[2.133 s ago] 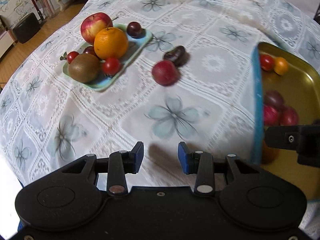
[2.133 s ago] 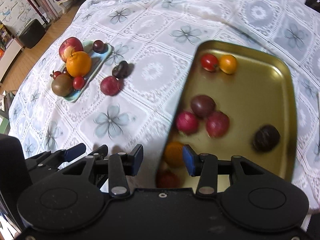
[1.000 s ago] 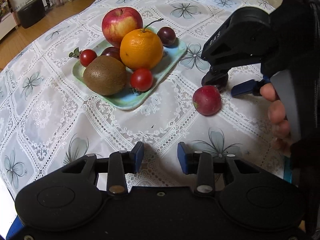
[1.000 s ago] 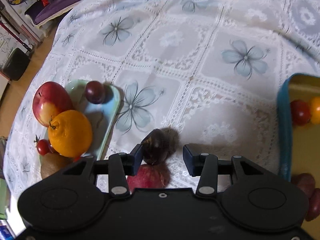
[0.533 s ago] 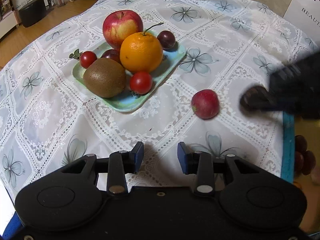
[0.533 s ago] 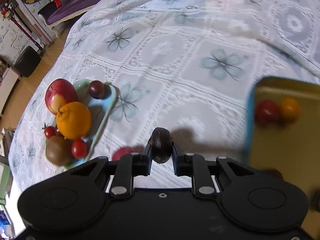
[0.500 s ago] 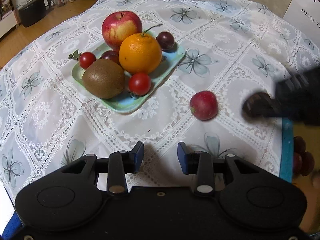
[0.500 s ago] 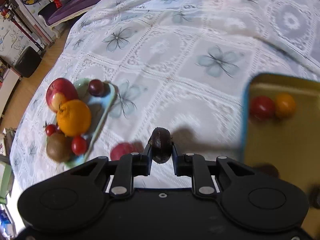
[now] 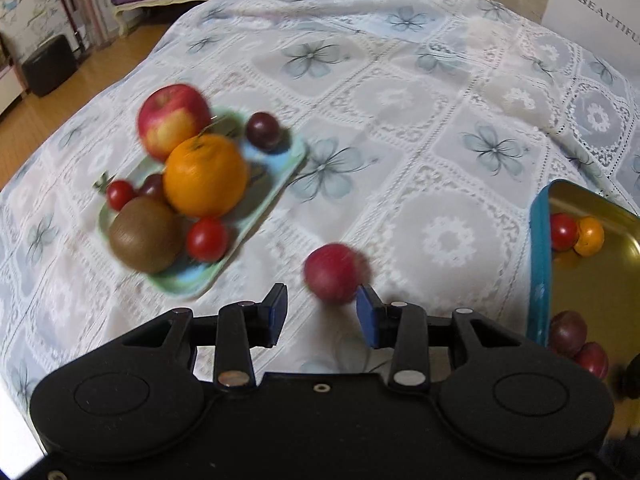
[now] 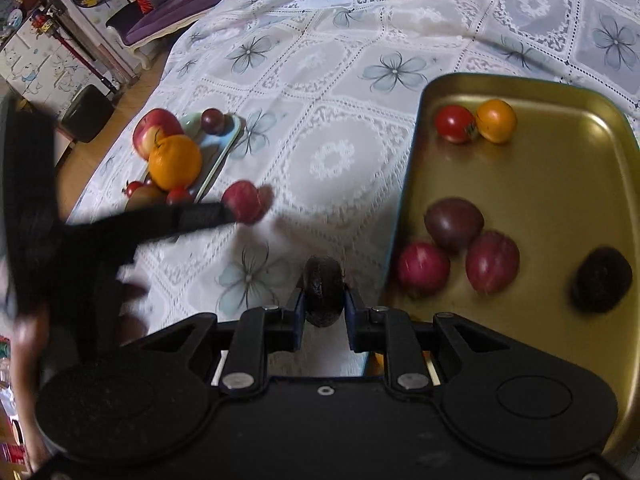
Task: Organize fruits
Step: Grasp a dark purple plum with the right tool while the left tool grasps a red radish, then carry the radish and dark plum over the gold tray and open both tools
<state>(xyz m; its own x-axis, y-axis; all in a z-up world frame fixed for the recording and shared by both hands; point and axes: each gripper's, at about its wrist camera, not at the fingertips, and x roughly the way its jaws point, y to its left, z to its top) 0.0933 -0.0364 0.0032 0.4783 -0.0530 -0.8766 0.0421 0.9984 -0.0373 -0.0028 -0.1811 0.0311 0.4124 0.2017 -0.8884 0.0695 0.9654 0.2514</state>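
While right tongs [image 10: 323,309] clamp dark fruit [image 10: 323,290], red plum [image 9: 331,272] nears left tongs [image 9: 321,312].

Both wrist views angled down, close; share gold tray [image 9: 538,280].

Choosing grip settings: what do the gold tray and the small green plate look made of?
The gold rectangular tray looks like glossy metal: fruit and light mirror in its floor. The small pale green plate looks smooth, perhaps plastic or glazed ceramic; blur leaves that open.
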